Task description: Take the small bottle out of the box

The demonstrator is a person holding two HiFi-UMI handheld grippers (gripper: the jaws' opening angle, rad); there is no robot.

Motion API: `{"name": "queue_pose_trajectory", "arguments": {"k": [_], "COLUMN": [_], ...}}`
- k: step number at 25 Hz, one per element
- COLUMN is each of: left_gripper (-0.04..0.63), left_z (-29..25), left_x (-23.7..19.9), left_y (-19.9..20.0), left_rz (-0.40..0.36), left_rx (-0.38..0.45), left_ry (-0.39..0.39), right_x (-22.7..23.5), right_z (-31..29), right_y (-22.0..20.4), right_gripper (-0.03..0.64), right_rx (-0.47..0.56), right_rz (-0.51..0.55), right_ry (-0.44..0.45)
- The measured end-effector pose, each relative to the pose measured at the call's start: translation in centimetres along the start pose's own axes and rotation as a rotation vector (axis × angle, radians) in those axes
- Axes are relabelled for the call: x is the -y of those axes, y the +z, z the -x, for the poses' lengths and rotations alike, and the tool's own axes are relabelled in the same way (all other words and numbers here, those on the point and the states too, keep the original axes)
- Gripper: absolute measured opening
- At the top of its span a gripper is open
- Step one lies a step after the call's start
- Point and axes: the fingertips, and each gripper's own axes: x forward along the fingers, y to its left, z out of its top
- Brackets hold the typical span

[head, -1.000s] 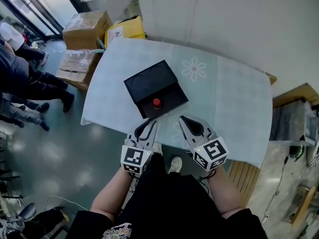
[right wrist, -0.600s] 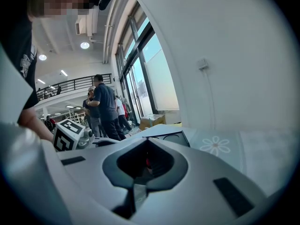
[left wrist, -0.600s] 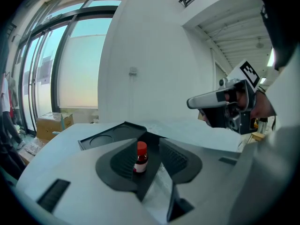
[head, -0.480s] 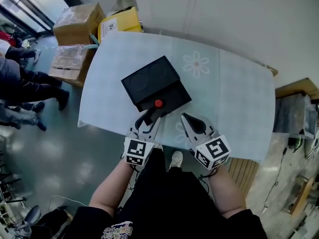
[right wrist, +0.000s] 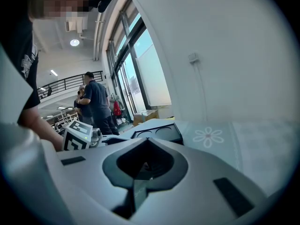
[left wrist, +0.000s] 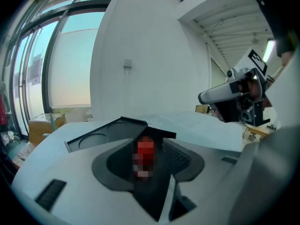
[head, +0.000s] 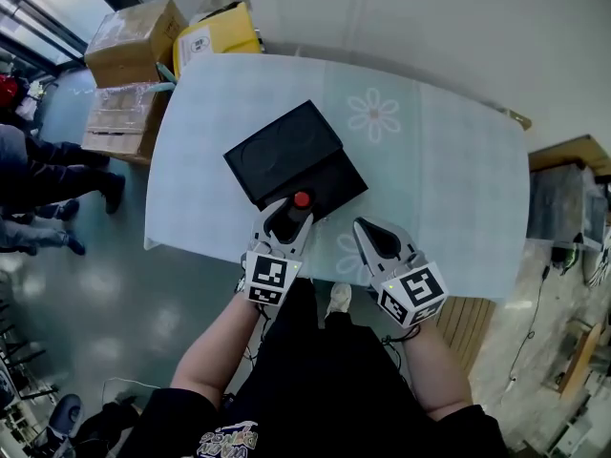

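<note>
Closest to me, at 6 o'clock, both grippers sit over the near edge of the table (head: 449, 184). The right gripper (head: 365, 229) has its fingers clenched together with nothing in them, tips just inside that edge at 5 o'clock. The left gripper (head: 289, 216) pokes into the near corner of the black box (head: 286, 151). Its fingers are spreading apart and released, and the small bottle (head: 302, 199), red-capped and upright, stands between them in the box's nearer half. The box sits skewed, its far half toward 11 o'clock near the table's left edge. From 1 to 3 o'clock the cloth runs wide past a daisy print (head: 374, 114). Beyond the far left corner, cardboard boxes (head: 129, 41) stand on the floor.
</note>
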Motion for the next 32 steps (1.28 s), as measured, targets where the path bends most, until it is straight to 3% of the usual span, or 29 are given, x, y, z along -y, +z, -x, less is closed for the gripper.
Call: {"name": "queue_pose_trajectory", "arguments": {"k": [25, 32], "left_gripper": [0.189, 0.187], "left_z": [-3.4, -3.9], "left_x": [-1.0, -0.8], "left_y": [-1.0, -1.0], "left_rz": [0.003, -0.031], "left_rx": [-0.031, -0.034], "left_ry": [-0.026, -0.024], "right_x": [1.2, 1.3], "right_z": [-0.6, -0.7], "right_y": [-1.5, -1.8], "right_gripper": [0.023, 0.023], "right_rx": [-0.02, -0.026], "right_rz": [-0.062, -0.067], "right_ry": [-0.056, -0.059]}}
